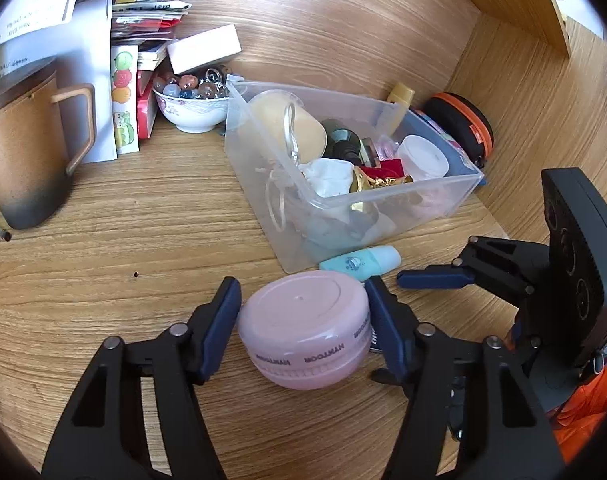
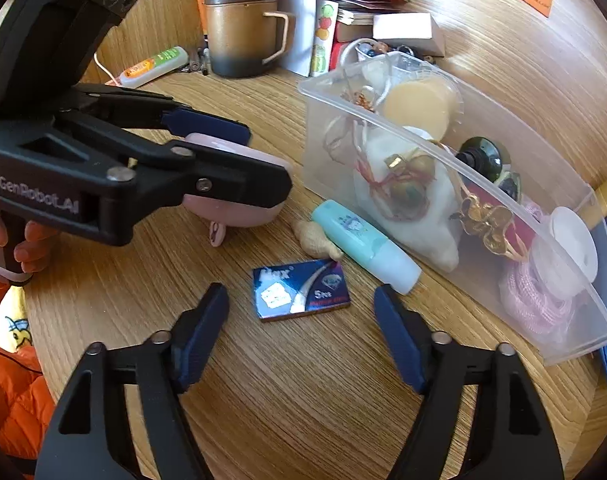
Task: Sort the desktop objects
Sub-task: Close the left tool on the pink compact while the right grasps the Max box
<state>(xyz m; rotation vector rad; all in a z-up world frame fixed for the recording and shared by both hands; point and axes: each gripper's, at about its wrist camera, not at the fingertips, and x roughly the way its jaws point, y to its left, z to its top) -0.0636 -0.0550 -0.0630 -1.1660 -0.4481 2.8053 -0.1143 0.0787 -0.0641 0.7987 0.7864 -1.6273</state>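
My left gripper (image 1: 301,308) is shut on a round pink jar (image 1: 303,326), its pads against both sides, just above the desk; it also shows in the right wrist view (image 2: 239,208). My right gripper (image 2: 301,312) is open and empty, its fingers either side of a small blue box (image 2: 299,290) lying flat. A teal tube (image 2: 363,246) lies beside a clear plastic bin (image 2: 583,344) full of small items. A beige figurine (image 2: 315,238) lies by the tube.
A brown mug (image 1: 23,148) stands at the left, with a bowl of marbles (image 1: 191,100), books and a white box (image 1: 203,48) behind. An orange-trimmed black case (image 1: 463,128) sits behind the bin. A power strip (image 2: 151,66) lies near the mug.
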